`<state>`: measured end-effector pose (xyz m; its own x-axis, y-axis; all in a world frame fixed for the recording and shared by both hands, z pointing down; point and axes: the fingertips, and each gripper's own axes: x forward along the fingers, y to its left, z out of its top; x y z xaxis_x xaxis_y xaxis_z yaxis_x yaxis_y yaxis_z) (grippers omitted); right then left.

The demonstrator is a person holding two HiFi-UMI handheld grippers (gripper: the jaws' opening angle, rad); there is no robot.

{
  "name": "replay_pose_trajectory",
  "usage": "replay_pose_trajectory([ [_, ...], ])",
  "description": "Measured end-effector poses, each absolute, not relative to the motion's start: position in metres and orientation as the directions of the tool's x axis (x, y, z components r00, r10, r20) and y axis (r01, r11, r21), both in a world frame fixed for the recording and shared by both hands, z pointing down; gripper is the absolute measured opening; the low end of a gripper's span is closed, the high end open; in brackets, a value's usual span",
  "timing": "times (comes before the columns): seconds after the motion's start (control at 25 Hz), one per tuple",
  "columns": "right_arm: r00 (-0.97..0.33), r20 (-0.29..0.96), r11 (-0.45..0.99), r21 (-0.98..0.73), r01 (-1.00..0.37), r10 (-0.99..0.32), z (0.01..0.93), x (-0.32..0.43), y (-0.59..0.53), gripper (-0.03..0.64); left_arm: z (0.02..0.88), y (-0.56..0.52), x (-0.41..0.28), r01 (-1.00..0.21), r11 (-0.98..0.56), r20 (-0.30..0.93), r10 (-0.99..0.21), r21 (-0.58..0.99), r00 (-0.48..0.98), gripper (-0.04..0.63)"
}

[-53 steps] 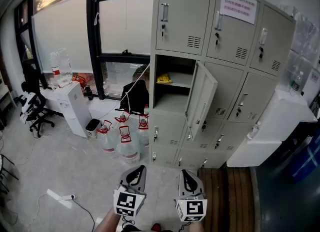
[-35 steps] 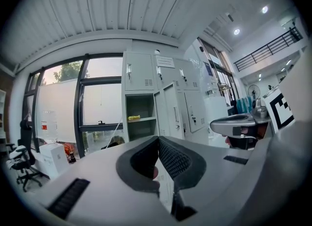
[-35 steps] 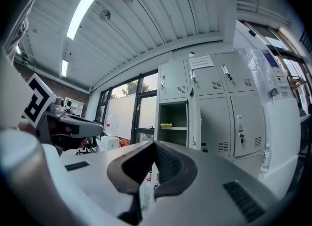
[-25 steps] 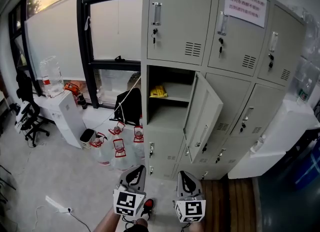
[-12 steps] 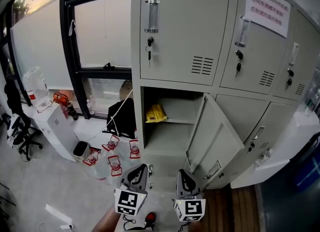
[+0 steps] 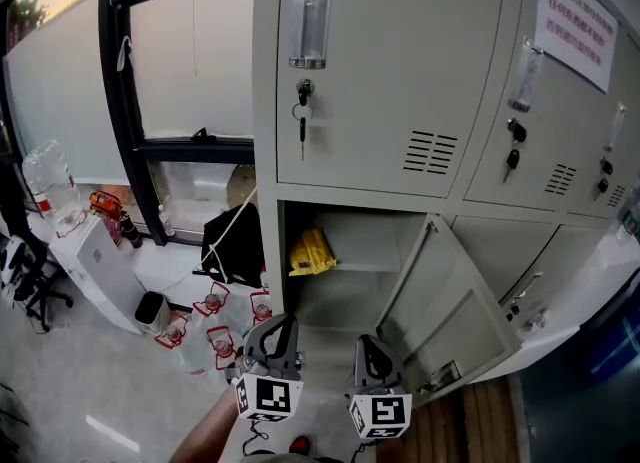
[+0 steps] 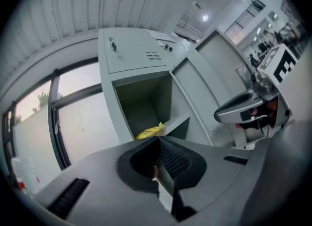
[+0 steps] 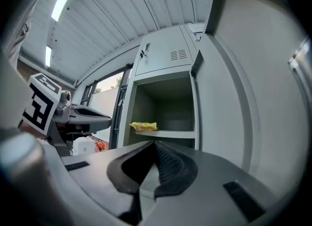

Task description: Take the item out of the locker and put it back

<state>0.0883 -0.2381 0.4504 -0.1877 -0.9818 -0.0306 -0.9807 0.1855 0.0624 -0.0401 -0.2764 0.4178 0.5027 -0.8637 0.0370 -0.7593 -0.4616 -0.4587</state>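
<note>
A yellow packet [image 6: 311, 251] lies on the shelf of the open locker compartment [image 6: 340, 281], whose door [image 6: 440, 301] swings out to the right. My left gripper [image 6: 283, 321] and right gripper [image 6: 363, 343] are held low in front of the compartment, side by side, well short of the packet. Both are shut with nothing between their fingers. In the left gripper view the packet [image 7: 150, 131] shows just above the shut gripper [image 7: 158, 141]. It sits left on the shelf in the right gripper view, the packet [image 8: 143, 126] above that gripper [image 8: 155, 144].
Closed locker doors, one with a key [image 6: 302, 111], surround the open compartment. Left of the lockers are a black bag [image 6: 232, 241], several water jugs [image 6: 215, 341], a white box [image 6: 95, 261] and a dark window frame [image 6: 125, 101]. Wooden flooring [image 6: 490, 421] lies at lower right.
The lockers have grown larger in the head view as I came closer. Both grippers stay shut and low in the frame, now right before the open compartment.
</note>
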Motion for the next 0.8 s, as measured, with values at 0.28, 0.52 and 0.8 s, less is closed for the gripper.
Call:
replay_pose_trajectory([
  [0.28, -0.174, -0.030, 0.172, 0.057, -0.983, -0.984, 0.451, 0.089, -0.266, 0.017, 0.400, -0.308, -0.022, -0.539, -0.304, 0.010, -0.877, -0.786, 0.481, 0.031],
  [0.52, -0.160, -0.026, 0.158, 0.050, -0.986, -0.987, 0.455, 0.092, -0.278, 0.017, 0.402, -0.333, -0.003, -0.335, -0.220, 0.046, -0.888, -0.916, 0.458, 0.192],
  [0.8, -0.143, -0.025, 0.142, 0.038, -0.989, -0.989, 0.459, 0.096, -0.285, 0.017, 0.417, -0.370, -0.006, -0.265, -0.210, 0.113, -0.933, -0.941, 0.341, 0.236],
])
